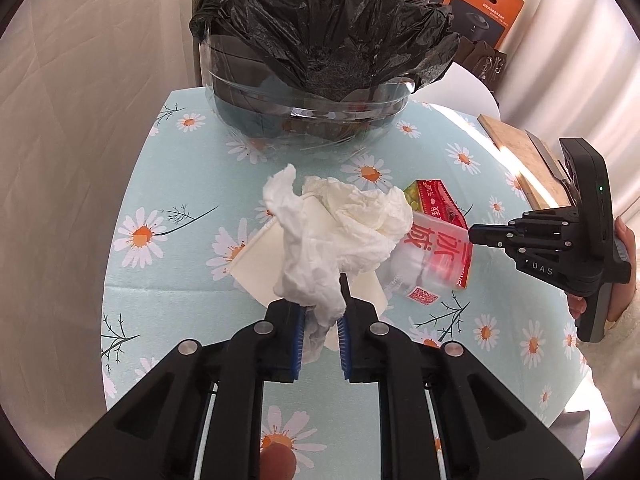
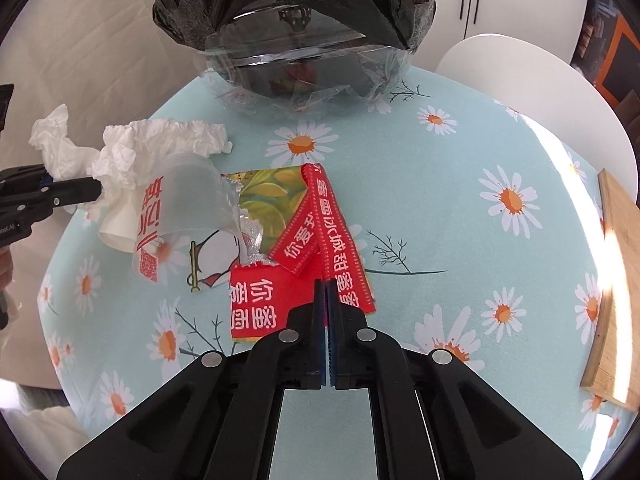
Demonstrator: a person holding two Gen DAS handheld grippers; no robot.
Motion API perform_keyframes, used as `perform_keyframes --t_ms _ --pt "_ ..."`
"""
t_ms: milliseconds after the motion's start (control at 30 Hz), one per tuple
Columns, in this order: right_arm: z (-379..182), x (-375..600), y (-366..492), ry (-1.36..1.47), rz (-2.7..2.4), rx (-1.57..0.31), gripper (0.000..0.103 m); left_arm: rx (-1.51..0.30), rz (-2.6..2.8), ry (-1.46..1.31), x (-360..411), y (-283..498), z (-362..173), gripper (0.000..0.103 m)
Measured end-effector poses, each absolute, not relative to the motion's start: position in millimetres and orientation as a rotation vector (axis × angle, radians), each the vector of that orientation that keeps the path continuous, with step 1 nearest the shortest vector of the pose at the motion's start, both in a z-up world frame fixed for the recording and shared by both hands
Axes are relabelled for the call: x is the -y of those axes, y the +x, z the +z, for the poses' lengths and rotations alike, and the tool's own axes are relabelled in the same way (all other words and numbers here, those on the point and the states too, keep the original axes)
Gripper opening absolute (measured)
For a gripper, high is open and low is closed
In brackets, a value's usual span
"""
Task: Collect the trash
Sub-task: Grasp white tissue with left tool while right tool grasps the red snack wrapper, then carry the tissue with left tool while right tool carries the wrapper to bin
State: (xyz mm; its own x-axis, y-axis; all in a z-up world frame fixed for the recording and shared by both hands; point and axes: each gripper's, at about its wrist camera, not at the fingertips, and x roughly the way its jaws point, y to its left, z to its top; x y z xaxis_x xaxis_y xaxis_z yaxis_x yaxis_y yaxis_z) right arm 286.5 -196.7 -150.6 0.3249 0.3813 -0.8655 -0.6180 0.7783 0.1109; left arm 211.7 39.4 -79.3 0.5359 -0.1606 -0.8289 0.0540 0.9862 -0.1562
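Left hand-held gripper [image 1: 322, 322]: jaws partly closed, pinching crumpled tissue [image 1: 340, 232], light, soft, tear-prone, before the lined trash bin [image 1: 320, 52]. Right hand-held gripper [image 2: 327, 300]: closed on red snack wrapper [image 2: 320, 232], thin, slippery; grip edges.

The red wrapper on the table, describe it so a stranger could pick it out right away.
Start at the clear bin lined with a black bag on the daisy tablecloth. In front of it lies the red wrapper, the right gripper shut on its edge. Unlike the white crumpled tissue beside it, it is flat, red, with white Chinese lettering.
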Motion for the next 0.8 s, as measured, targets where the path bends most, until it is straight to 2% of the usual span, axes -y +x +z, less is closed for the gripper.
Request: perform_keyframes --t_ms 367,633,667,767,800 --pt "-113.3 242.5 266.2 -0.107 0.652 -0.977 0.000 -0.924 -0.125 -0.064 -35.2 200.6 -46.0 0.015" --pt "-91.0 252.3 261.6 -0.129 0.632 -0.934 0.001 -0.883 -0.133 -0.020 -28.3 202.4 -22.9 0.015" --pt "-92.4 251.0 260.3 -0.137 0.630 -0.933 0.004 -0.878 -0.140 -0.018 -27.2 201.4 -20.2 0.015" --pt "-101.2 247.6 258.5 -0.138 0.625 -0.953 0.005 -0.869 -0.145 -0.010 -25.5 199.9 -14.3 0.015" --pt "-105.3 246.4 257.8 -0.144 0.616 -0.959 0.014 -0.867 -0.145 -0.008 -25.3 199.9 -12.7 0.015"
